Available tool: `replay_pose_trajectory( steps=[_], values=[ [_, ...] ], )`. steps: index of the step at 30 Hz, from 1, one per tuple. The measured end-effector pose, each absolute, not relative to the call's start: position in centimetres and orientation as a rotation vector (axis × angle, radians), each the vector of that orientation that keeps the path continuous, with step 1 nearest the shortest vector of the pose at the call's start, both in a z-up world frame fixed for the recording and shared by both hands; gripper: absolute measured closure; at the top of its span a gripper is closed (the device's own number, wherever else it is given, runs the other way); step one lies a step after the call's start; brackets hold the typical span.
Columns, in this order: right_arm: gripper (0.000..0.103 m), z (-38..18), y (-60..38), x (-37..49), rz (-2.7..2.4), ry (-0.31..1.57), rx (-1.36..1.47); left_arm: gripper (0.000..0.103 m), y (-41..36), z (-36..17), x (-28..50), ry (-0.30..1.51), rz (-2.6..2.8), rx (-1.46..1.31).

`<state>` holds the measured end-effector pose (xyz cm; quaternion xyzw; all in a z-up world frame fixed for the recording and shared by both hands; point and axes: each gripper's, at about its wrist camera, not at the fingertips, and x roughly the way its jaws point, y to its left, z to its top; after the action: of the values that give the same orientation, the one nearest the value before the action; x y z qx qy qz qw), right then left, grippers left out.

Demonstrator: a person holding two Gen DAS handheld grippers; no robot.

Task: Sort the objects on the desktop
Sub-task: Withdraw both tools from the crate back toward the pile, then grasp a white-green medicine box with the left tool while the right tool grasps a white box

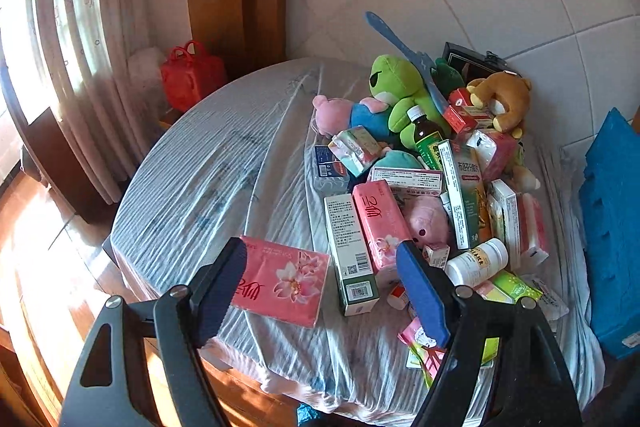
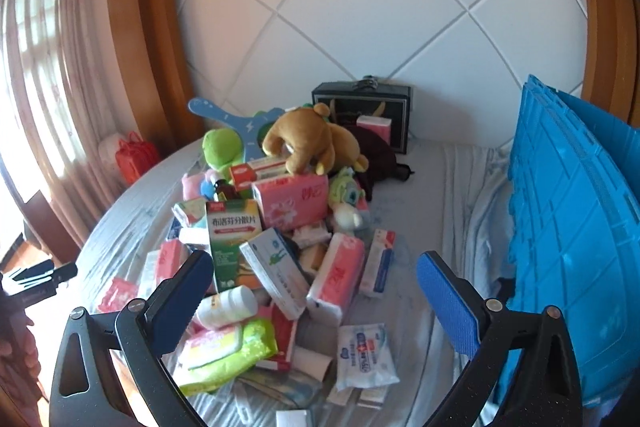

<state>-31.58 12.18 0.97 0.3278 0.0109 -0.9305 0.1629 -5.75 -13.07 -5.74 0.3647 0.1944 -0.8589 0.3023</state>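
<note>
Both grippers hang wide apart with nothing between the pads, left gripper (image 1: 322, 291) over a pink tissue pack (image 1: 280, 281), right gripper (image 2: 314, 301) above a white pill bottle (image 2: 226, 307). Boxes, packs and plush toys sit heaped on what looks like a sheet-covered table (image 1: 208, 163), brown bear (image 2: 308, 141) on top, blue crate (image 2: 572, 227) beside.

"布洛芬分散片" on medicine box (image 2: 234, 227)

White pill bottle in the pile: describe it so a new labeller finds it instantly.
Start at the round table under its pale striped cloth, then go to the near end of the heap of boxes and plush toys. The white pill bottle lies on its side there, just above the green wipes pack. It is the heap's only white, round-bodied container; its neighbours are flat boxes and soft packs.
</note>
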Motion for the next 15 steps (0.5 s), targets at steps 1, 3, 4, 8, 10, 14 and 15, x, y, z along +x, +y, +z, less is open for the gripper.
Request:
replay_pose_trajectory(
  steps=[1, 3, 4, 8, 10, 14, 15],
  values=[
    [0.000, 0.4, 12.1, -31.9, -2.658, 0.046, 0.961, 0.026, -13.2, -6.1, -6.4, 0.533, -2.293, 0.986],
    [0.000, -0.5, 12.0, -32.6, -2.671, 0.069, 0.996, 0.026, -12.9, -6.8, -7.7, 0.532, -2.318, 1.015],
    [0.000, -0.9, 12.0, -33.1, -2.675, 0.074, 1.013, 0.026, -12.6, -7.0, -8.4, 0.522, -2.319, 1.023],
    [0.000, -3.3, 12.0, -35.5, -2.640, 0.102, 1.097, 0.026, -11.5, -8.2, -11.3, 0.523, -2.318, 1.086],
    [0.000, -4.7, 11.9, -36.7, -2.605, 0.097, 1.131, 0.026, -11.0, -8.9, -13.0, 0.502, -2.312, 1.113],
    [0.016, -7.5, 11.1, -38.6, -2.539, 0.139, 1.180, 0.026, -10.3, -10.3, -15.6, 0.513, -2.314, 1.121],
    [0.030, -8.2, 10.6, -38.9, -2.517, 0.146, 1.198, 0.026, -10.2, -10.7, -16.2, 0.514, -2.314, 1.131]
  ],
)
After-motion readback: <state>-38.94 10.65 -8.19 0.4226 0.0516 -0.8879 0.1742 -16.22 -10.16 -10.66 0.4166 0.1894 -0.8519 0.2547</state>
